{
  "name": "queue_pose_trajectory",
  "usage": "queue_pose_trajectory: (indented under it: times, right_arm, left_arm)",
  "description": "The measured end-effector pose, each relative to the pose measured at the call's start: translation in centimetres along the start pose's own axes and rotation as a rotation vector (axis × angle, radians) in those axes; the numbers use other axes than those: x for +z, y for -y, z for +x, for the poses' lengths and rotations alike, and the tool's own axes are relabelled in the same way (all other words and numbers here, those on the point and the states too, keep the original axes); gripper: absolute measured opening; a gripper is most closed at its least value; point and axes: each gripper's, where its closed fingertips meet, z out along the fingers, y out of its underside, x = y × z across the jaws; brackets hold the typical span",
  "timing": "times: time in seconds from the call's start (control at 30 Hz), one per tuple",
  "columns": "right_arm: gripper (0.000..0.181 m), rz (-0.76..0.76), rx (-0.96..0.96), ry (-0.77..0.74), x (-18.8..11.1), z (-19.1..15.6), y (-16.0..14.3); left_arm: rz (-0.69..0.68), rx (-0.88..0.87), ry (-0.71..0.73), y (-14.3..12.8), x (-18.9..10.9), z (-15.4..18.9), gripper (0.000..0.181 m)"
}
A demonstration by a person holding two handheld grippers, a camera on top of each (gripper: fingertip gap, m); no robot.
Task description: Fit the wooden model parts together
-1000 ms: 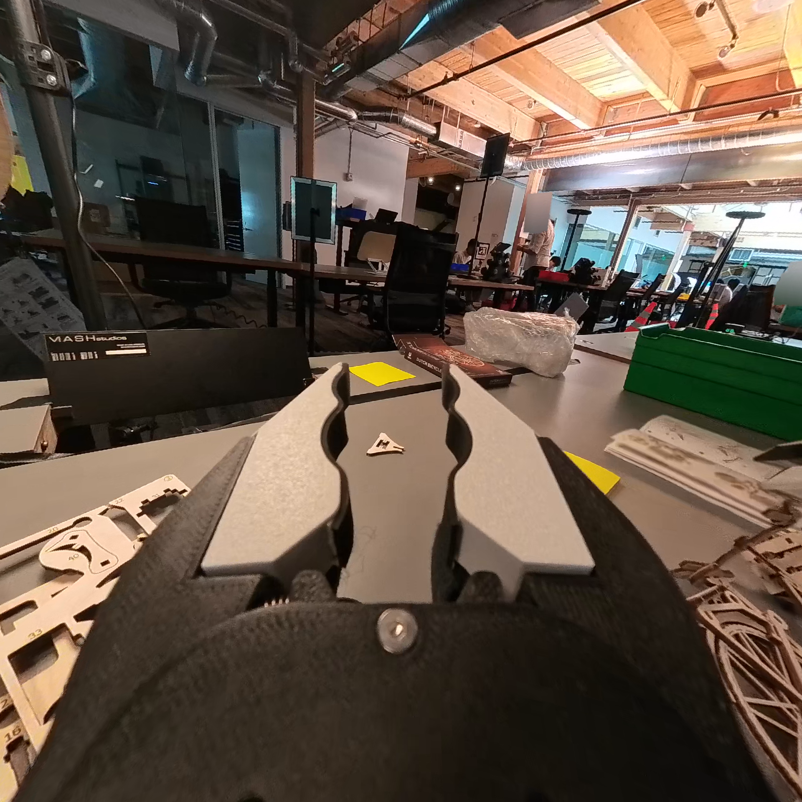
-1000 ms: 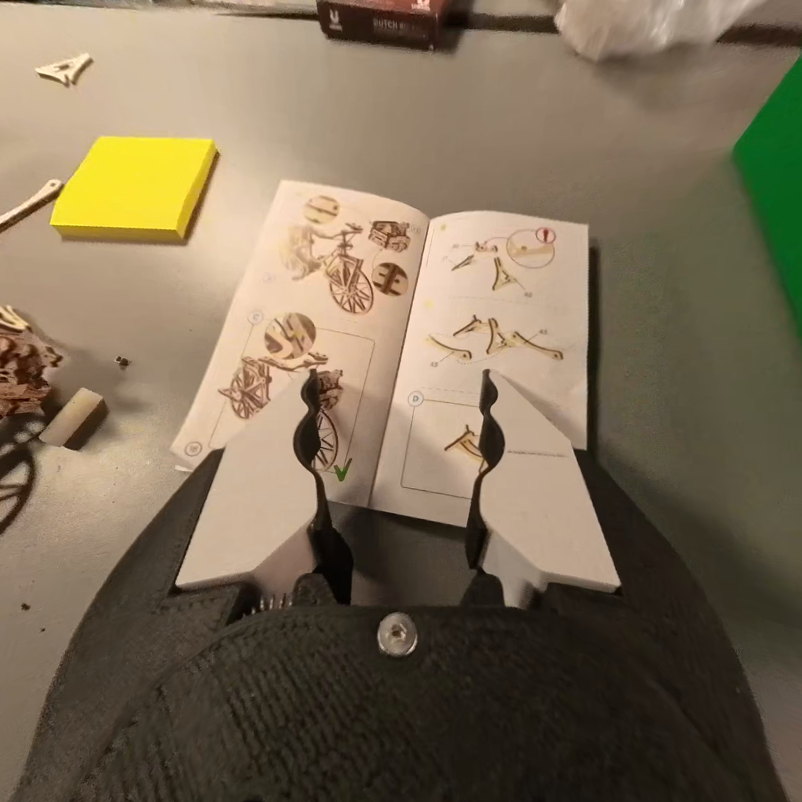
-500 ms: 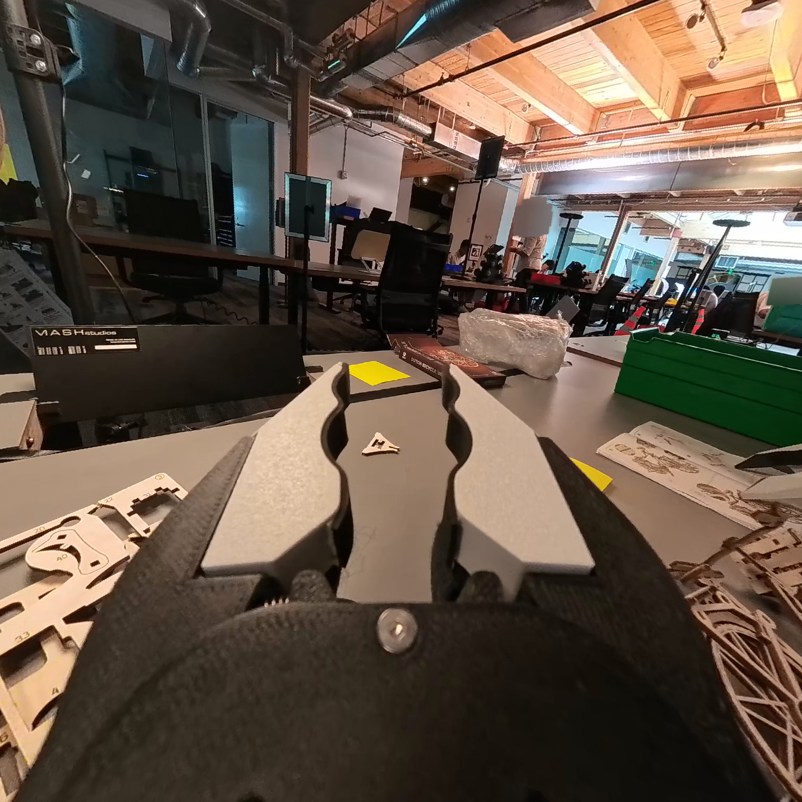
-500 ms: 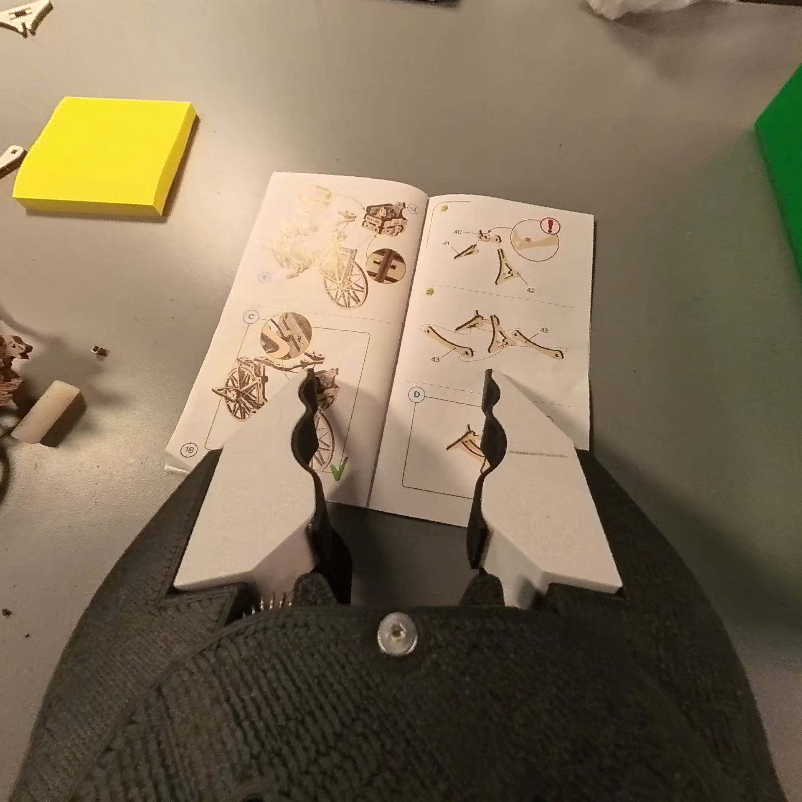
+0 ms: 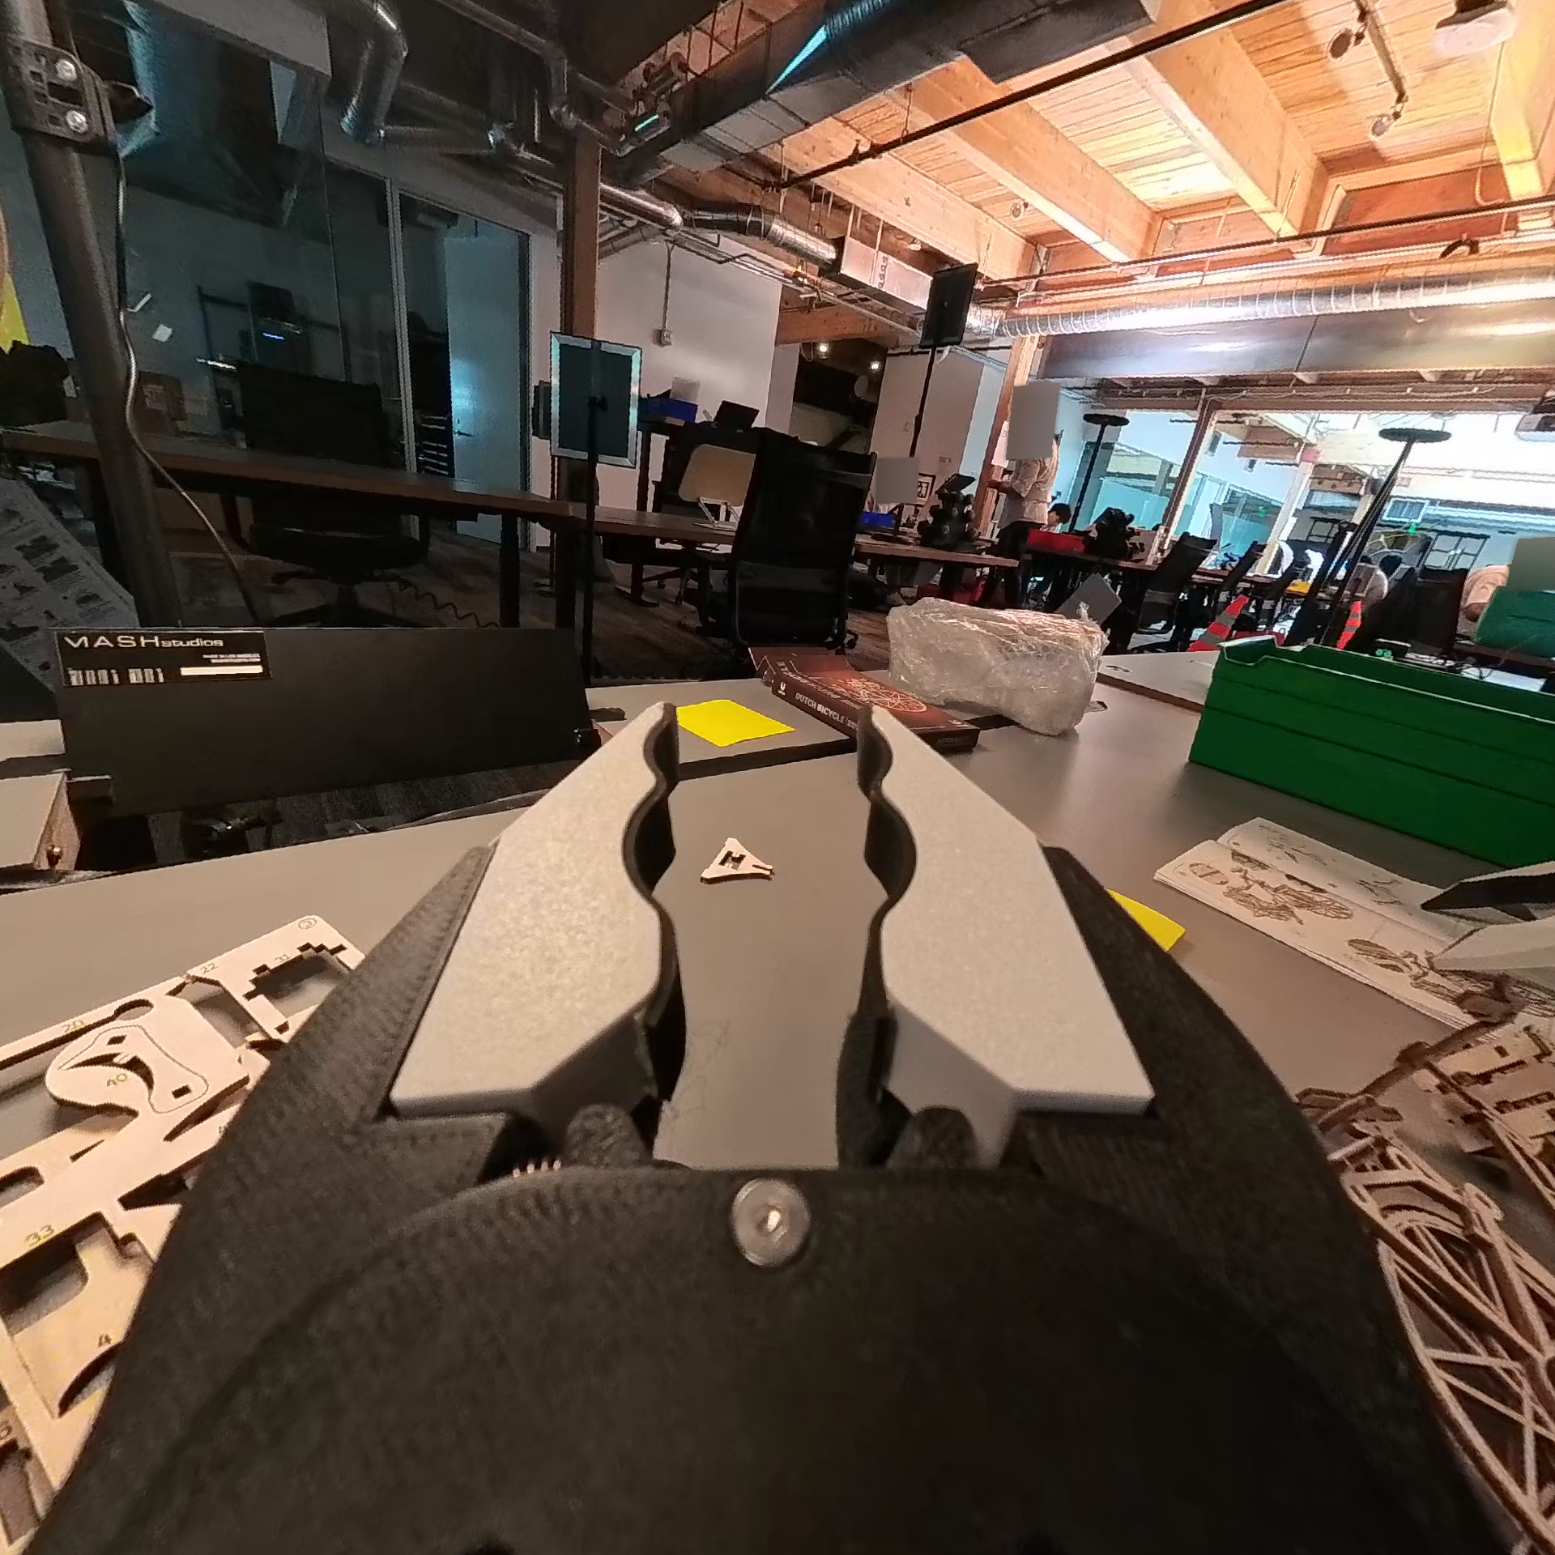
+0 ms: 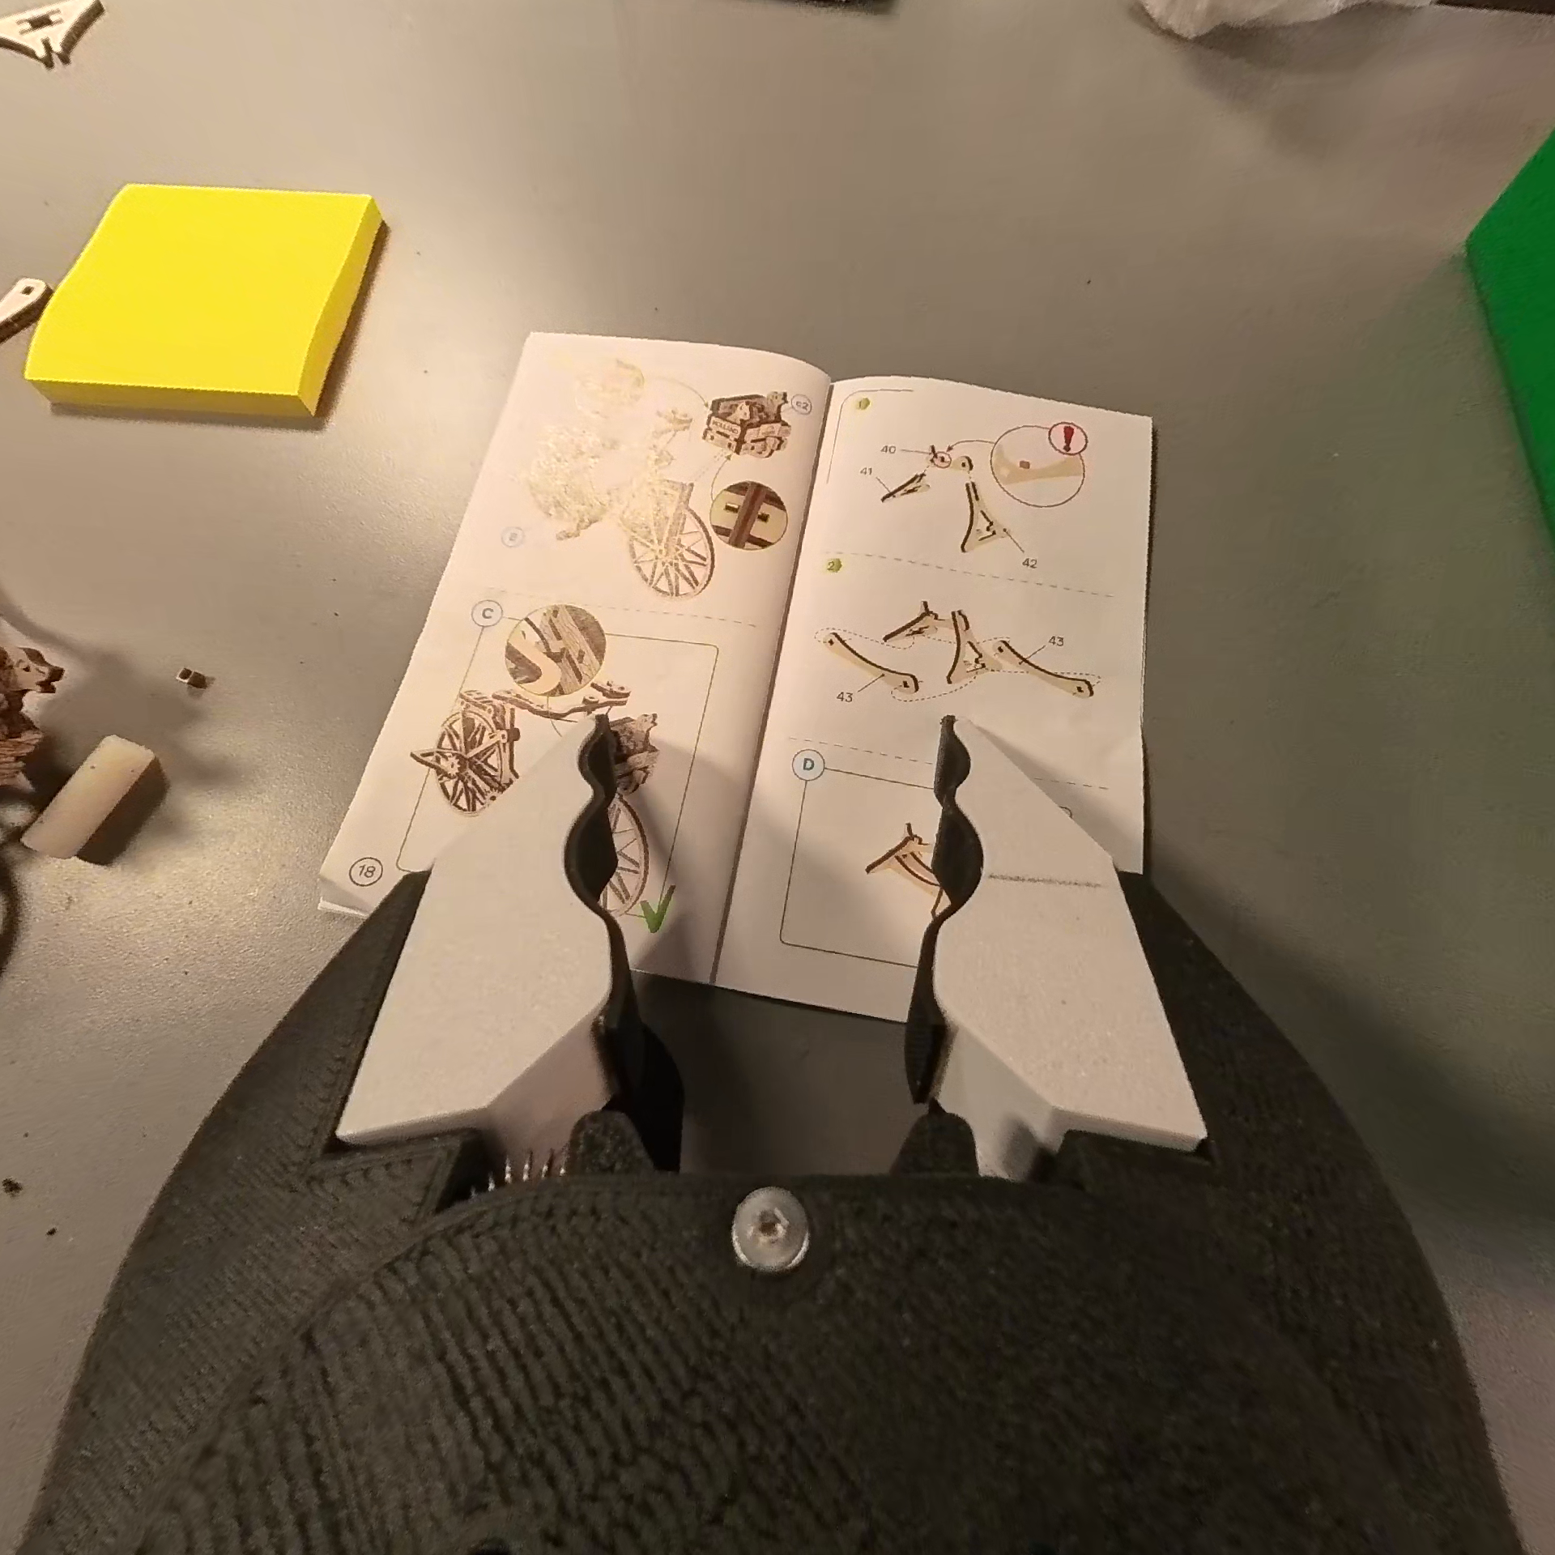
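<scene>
My left gripper [image 5: 767, 732] is open and empty, low over the grey table. A small triangular wooden part [image 5: 736, 862] lies on the table between its fingers, farther ahead. A laser-cut wooden sheet [image 5: 126, 1085] lies at the left. The partly built wooden bicycle model [image 5: 1447, 1195] lies at the right. My right gripper [image 6: 774, 732] is open and empty, above an open instruction booklet [image 6: 841, 538]. The same triangular part [image 6: 46, 25] shows at the top left of the right wrist view. The model's edge [image 6: 21, 707] shows at the left there.
A yellow sticky-note pad [image 6: 210, 294] lies left of the booklet. A small white block [image 6: 92, 799] lies near the model. A green bin [image 5: 1380, 740] stands at the right. A dark box [image 5: 867, 698], a plastic-wrapped bundle [image 5: 993, 665] and a black panel [image 5: 320, 698] stand at the back. Some 40 centimetres of space lies between my two pairs of fingers. About 15 centimetres separates my left fingertips from the partly built wooden bicycle model [image 5: 1447, 1195].
The right gripper has shifted a little right and forward over the booklet, so the pad and white block slid left in view. The left gripper has barely moved. Both stay open.
</scene>
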Motion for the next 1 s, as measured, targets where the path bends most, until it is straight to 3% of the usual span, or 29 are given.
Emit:
queue_pose_trajectory:
  times: [0.17,0.37,0.5,0.73,1.0]
  right_arm:
    - [0.075,-0.001,-0.004,-0.002,0.0,0.0,0.0]
    - [0.075,-0.001,-0.003,0.001,0.1,0.0,0.0]
    - [0.074,-0.001,-0.004,0.001,0.1,0.0,0.1]
    - [0.073,-0.001,-0.006,-0.001,0.2,0.1,0.2]
    - [0.073,0.023,-0.060,-0.040,-0.1,0.0,0.4]
  left_arm:
    - [0.015,0.012,0.010,0.3,-0.1,-0.1,0.040]
    - [0.147,0.131,0.068,2.7,-1.5,0.2,0.038]
    - [0.107,0.147,0.057,2.0,-1.1,0.5,0.039]
    - [0.152,0.072,0.120,2.7,-2.0,-1.2,0.038]
    - [0.159,0.135,0.133,3.0,-2.2,-0.6,0.038]
